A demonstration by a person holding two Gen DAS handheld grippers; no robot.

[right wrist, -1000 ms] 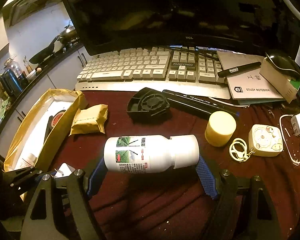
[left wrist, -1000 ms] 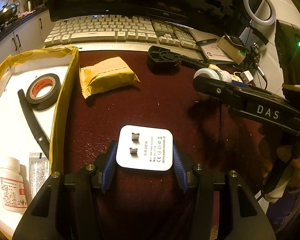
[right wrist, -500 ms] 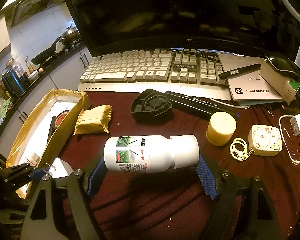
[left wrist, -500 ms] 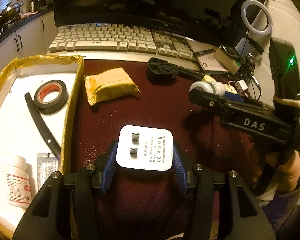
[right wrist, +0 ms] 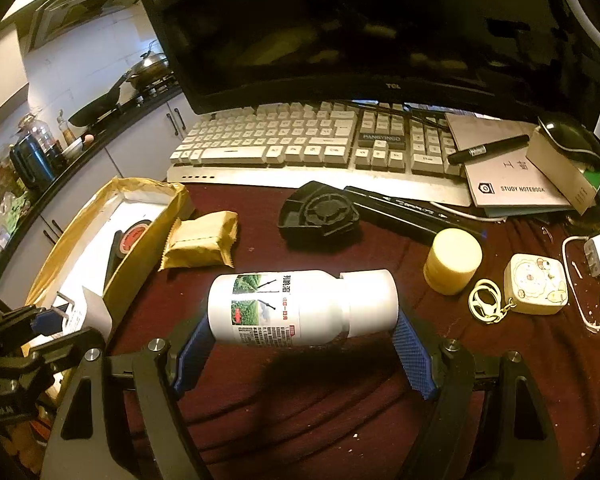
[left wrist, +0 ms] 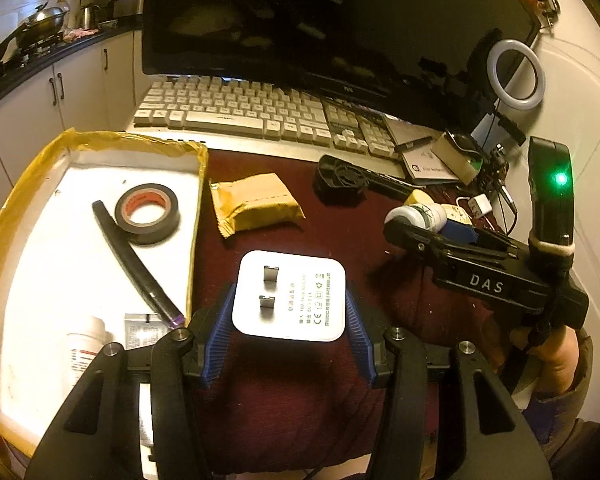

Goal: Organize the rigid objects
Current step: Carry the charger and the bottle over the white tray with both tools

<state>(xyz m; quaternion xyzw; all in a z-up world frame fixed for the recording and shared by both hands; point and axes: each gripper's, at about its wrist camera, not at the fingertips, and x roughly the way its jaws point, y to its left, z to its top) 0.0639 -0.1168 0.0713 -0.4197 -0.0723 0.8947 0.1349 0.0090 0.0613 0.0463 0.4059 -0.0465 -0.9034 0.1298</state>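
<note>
Beside the tray [left wrist: 198, 200], left fingers [left wrist: 216, 332] clamping the charger [left wrist: 290, 294] have risen; right fingers [right wrist: 410, 344] still clamp the bottle [right wrist: 300, 308].

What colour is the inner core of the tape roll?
Red, clearest in the left wrist view.

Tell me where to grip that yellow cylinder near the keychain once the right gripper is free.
Take the yellow cylinder across its round side wall, about mid-height, coming from the near side. It stands upright on the cloth with a flat top. The black fan and keychain sit close, so I'd keep the jaws narrow.
</note>
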